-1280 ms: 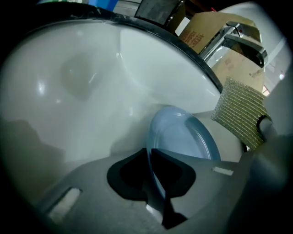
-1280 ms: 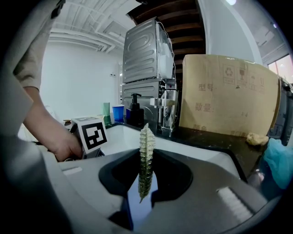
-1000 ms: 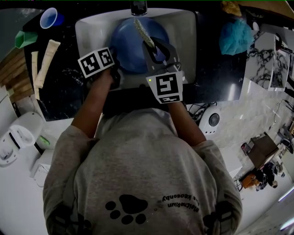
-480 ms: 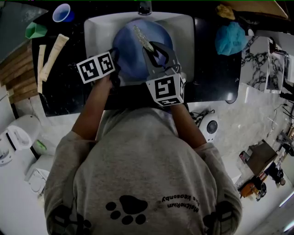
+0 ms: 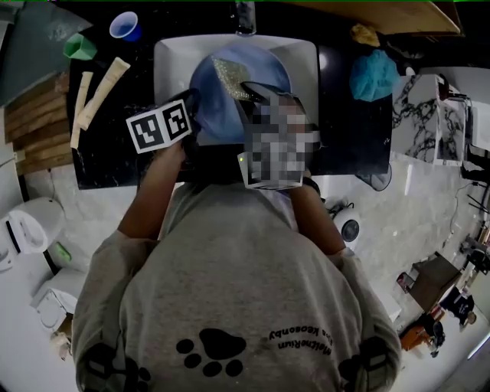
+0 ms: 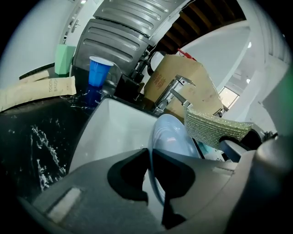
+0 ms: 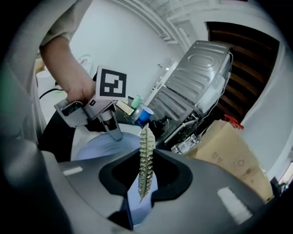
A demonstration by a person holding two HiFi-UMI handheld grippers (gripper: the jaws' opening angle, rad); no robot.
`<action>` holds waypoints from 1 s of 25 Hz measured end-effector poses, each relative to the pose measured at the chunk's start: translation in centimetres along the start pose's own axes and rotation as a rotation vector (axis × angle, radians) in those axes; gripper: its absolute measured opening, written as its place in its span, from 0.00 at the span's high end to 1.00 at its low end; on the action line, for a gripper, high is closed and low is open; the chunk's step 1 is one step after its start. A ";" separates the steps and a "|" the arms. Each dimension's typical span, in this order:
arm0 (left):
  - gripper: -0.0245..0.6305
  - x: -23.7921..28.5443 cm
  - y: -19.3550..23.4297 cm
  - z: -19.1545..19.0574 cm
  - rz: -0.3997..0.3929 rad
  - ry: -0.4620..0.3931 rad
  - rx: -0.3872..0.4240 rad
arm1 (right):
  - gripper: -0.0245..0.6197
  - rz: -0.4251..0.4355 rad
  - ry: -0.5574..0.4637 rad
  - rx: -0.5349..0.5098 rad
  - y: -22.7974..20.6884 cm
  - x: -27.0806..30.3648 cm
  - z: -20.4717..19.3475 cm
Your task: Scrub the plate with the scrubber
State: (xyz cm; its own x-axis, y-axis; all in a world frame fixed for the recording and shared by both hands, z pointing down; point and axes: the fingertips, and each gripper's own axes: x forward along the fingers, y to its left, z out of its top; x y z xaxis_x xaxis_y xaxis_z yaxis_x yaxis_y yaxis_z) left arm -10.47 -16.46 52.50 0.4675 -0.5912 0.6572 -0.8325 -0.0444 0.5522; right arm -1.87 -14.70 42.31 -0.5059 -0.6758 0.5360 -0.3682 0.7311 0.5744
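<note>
A blue plate [image 5: 222,107] is held tilted over the white sink [image 5: 172,57]. My left gripper [image 5: 191,103] is shut on its left rim. In the left gripper view the plate [image 6: 171,135] stands edge-on with its rim pinched by my left gripper [image 6: 150,157]. A gold-green mesh scrubber [image 5: 230,76] lies against the plate's upper part, with my right gripper [image 5: 251,90] shut on it. In the right gripper view the scrubber [image 7: 145,155] shows edge-on in my right gripper [image 7: 145,167], above the plate [image 7: 98,146], with the left gripper [image 7: 110,122] beyond.
A faucet [image 5: 243,17] stands at the sink's far edge. On the black counter [image 5: 115,161] to the left are a blue cup [image 5: 124,25], a green cup [image 5: 79,47] and two long beige packets [image 5: 103,90]. A teal cloth [image 5: 373,75] lies to the right.
Both grippers have risen, lifting the plate out of the sink. The right gripper has rolled, so the scrubber shows its broad face instead of a thin edge.
</note>
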 end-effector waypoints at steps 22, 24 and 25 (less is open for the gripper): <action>0.92 -6.0 -3.5 3.2 -0.042 -0.196 0.030 | 0.85 0.220 0.154 -0.352 3.2 0.1 3.0; 0.92 -6.3 -3.5 3.5 -0.033 -0.211 0.044 | 0.85 0.259 0.163 -0.342 3.9 -0.1 3.0; 0.92 -6.4 -3.6 3.8 -0.028 -0.221 0.056 | 0.85 0.279 0.170 -0.335 4.2 -0.2 3.0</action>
State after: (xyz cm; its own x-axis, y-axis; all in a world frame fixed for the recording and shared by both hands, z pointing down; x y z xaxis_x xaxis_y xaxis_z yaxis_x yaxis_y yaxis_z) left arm -11.63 -15.55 44.40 0.4192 -0.7507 0.5105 -0.8383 -0.1041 0.5352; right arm -5.62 -11.17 42.77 -0.4046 -0.4838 0.7761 0.0502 0.8356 0.5471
